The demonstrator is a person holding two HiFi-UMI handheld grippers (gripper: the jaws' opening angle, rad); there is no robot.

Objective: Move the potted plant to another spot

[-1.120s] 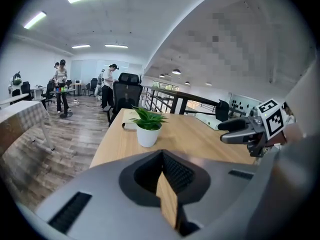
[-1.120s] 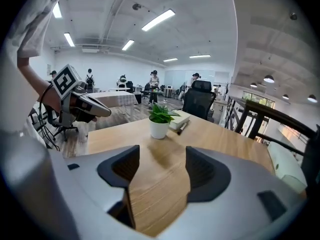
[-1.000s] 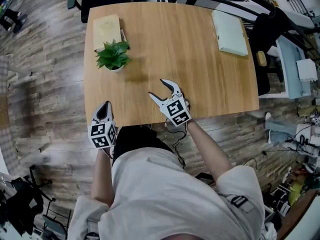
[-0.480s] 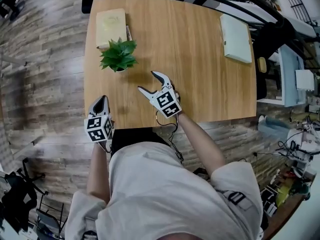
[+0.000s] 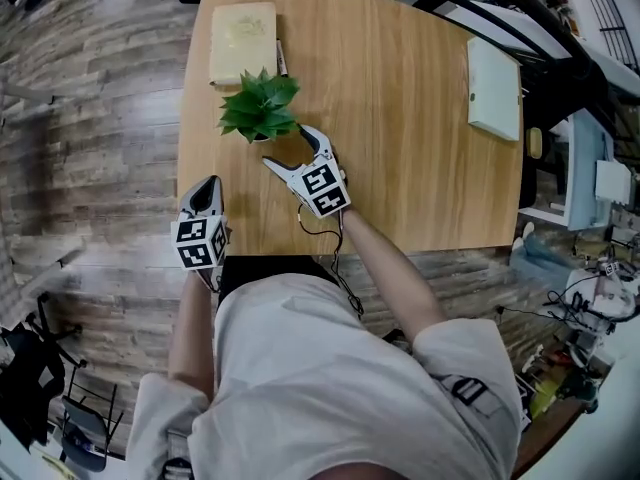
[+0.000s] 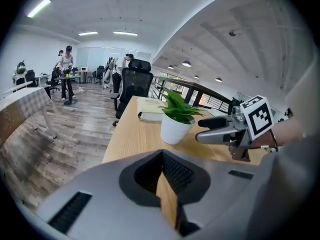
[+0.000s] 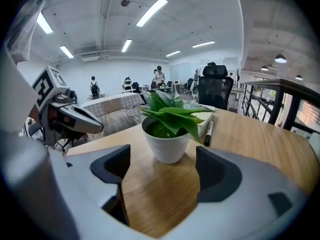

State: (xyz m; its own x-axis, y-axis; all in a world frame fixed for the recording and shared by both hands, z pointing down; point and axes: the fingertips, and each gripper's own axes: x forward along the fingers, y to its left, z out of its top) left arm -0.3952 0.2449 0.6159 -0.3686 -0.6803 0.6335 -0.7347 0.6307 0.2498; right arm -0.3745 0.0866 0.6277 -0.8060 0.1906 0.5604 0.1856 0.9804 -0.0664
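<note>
A small green potted plant (image 5: 260,106) in a white pot (image 7: 167,145) stands on the wooden table (image 5: 400,148), at its left side. My right gripper (image 5: 288,148) sits just short of the pot, pointing at it. Its jaws have just been opening and stand wide, with only bare table between them (image 7: 162,171). The pot is ahead of the fingertips, not touched. My left gripper (image 5: 207,196) hovers at the table's near left edge, shut and empty (image 6: 165,184). From there the plant (image 6: 177,118) is farther ahead, with the right gripper (image 6: 220,130) beside it.
A cream book (image 5: 243,30) lies just behind the plant with a black pen (image 5: 281,58) beside it. A pale notebook (image 5: 495,88) lies at the table's far right. A black office chair (image 6: 136,81) stands at the far end. People stand in the distance.
My right gripper has travelled across the table up to the plant and its jaws have spread wider. My left gripper has shifted slightly forward along the near edge.
</note>
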